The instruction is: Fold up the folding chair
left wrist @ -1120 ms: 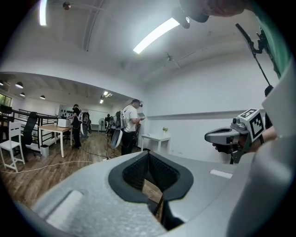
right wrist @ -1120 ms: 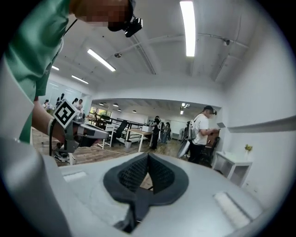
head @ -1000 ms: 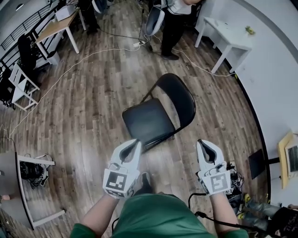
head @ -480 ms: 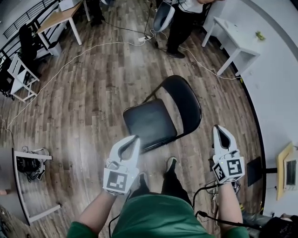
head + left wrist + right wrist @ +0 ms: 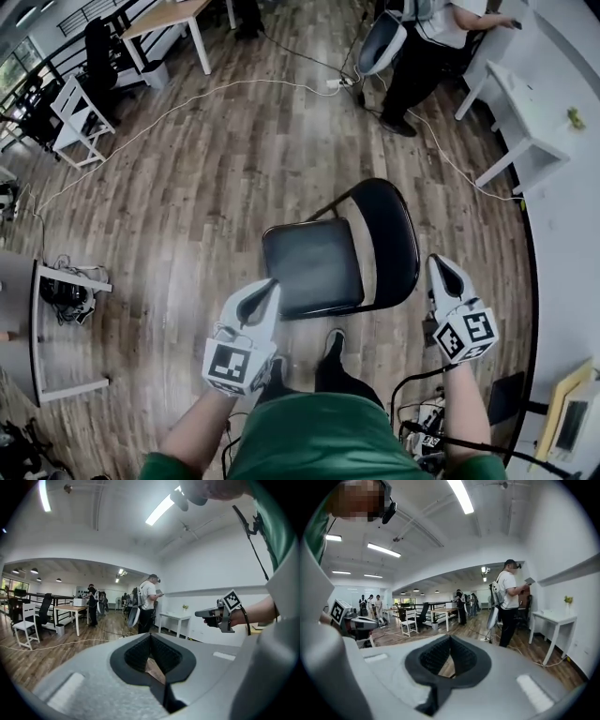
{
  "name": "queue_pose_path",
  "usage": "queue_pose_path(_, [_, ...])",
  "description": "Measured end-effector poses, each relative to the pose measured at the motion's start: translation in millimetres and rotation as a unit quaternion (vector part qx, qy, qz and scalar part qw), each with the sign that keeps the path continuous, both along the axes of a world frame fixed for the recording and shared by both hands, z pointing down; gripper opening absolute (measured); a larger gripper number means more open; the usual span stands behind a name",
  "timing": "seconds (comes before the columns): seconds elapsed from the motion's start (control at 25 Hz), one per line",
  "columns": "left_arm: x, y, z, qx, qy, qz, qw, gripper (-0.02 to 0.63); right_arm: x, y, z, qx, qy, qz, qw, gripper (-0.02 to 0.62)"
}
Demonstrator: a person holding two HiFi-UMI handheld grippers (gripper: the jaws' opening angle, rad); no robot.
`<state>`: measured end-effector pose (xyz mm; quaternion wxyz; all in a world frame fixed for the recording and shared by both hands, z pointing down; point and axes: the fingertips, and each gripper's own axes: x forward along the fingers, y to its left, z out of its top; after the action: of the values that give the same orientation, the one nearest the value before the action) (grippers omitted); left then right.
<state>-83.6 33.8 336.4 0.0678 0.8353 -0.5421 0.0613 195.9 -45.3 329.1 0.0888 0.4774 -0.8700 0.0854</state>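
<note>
Left gripper (image 5: 265, 289) and right gripper (image 5: 442, 267), both clenched empty, flank the folding chair (image 5: 314, 267); right sits nearer its backrest (image 5: 396, 234).

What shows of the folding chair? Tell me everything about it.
The folding chair is black, with a squarish padded-looking seat, a rounded backrest and a thin dark tube frame. It stands unfolded on the wooden floor, just before the person, backrest toward the right of the head view. Nothing lies on it. The left gripper and right gripper, both shut, hold no part of it.
</note>
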Motion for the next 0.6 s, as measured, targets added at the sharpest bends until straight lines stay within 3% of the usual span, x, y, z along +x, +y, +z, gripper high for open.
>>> queue_pose_path(0.16, [3, -17, 35, -0.034, -0.039, -0.051, 0.9973, 0.009, 11, -46, 26, -0.012, 0.038, -0.041, 0.998, 0.003])
queue_pose_path(0.4, [-6, -26, 81, -0.094, 0.032, -0.123, 0.9874, 0.011, 22, -98, 58, -0.054, 0.034, -0.076, 0.995, 0.003])
queue_pose_path(0.6, [-19, -35, 120, -0.129, 0.06, -0.166, 0.9757, 0.012, 30, -131, 80, -0.094, 0.016, -0.074, 0.993, 0.003])
